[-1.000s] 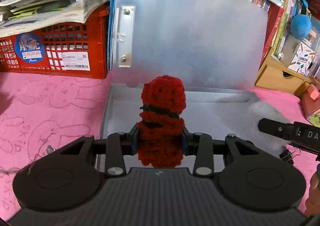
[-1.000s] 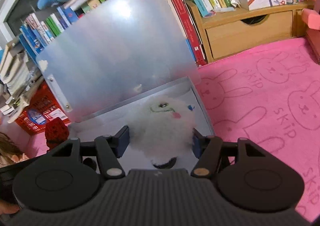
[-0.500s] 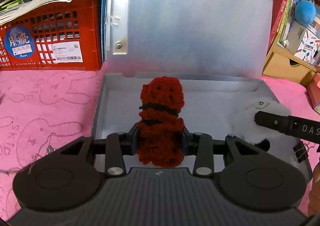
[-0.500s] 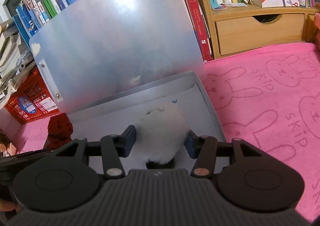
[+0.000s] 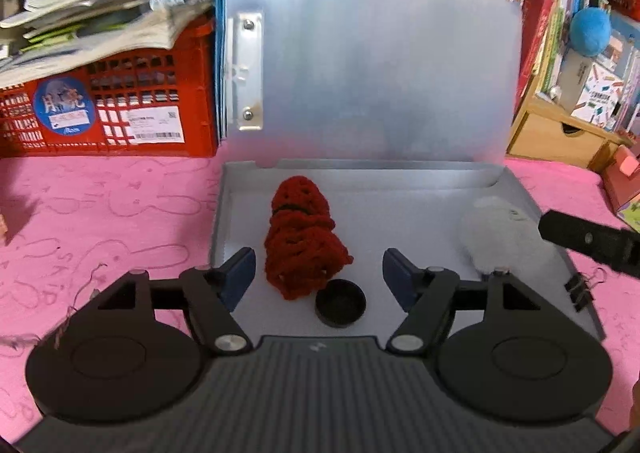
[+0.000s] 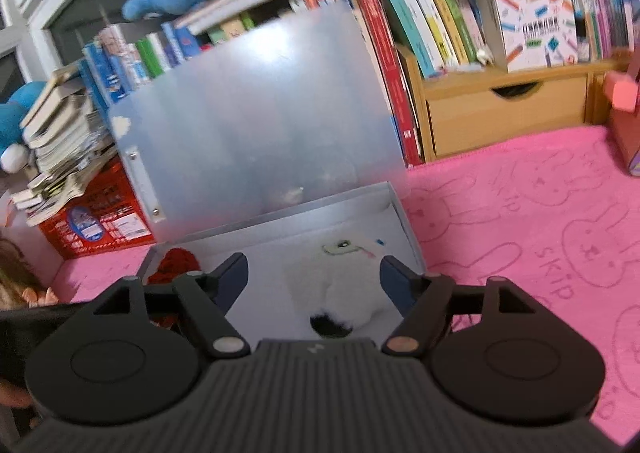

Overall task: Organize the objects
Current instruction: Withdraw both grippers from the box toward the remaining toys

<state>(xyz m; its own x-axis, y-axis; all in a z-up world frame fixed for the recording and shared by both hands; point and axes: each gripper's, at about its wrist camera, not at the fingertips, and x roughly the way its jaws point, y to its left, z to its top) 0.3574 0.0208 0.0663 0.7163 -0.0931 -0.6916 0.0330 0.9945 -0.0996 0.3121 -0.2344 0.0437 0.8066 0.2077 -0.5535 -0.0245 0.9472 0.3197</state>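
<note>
Both toys lie inside the grey box (image 5: 516, 193), whose translucent lid (image 5: 380, 61) stands upright at the far side. The red crochet toy (image 5: 302, 243) rests on the box floor in the left part, and the white fluffy toy (image 6: 344, 285) rests in the right part, close to the right wall.

The left gripper (image 5: 319, 279) is released: its jaws are opening, and the red toy is between them but the blue pads do not touch it. The long axis of this toy runs from near to far, almost along the line of the fingers, with its wide end near the claw. A small black cap (image 5: 341, 303) lies just beside that near end.

The right gripper (image 6: 314, 281) is also released and its jaws are opening. The white toy lies between them, a little to the right of the middle, free from both pads.

My judgement is that both placings are done. Each claw is nearer to its own toy, so the coming move probably needs a straight pull back toward the near side, along the toy's axis, so that no pad drags a toy out of the box.
</note>
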